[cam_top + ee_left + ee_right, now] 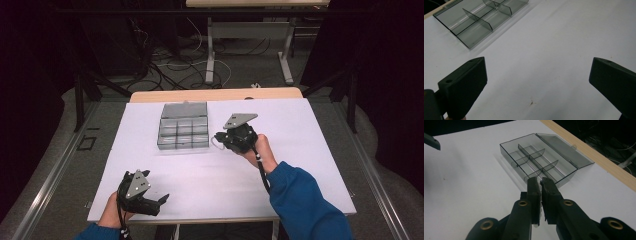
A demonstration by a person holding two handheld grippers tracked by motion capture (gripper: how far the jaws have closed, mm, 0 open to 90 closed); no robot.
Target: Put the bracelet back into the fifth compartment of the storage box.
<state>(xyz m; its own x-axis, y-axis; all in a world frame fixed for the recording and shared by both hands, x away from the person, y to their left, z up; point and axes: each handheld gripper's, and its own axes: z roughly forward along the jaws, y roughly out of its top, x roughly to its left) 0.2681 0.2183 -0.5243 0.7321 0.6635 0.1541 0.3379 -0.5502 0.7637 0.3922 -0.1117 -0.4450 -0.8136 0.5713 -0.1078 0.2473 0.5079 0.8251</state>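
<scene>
One smoky clear plastic divider box (537, 161) sits open, its compartments looking empty. My left gripper (536, 82) gapes wide; my right gripper (541, 185) is nearly closed, whether on anything I cannot tell.

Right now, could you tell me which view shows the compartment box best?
The right gripper view: the box sits whole in frame, lid open, dividers plain. The high view shows the box whole but small, beside the right tool. The left gripper view catches just a cropped corner beyond the open left tool.
</scene>
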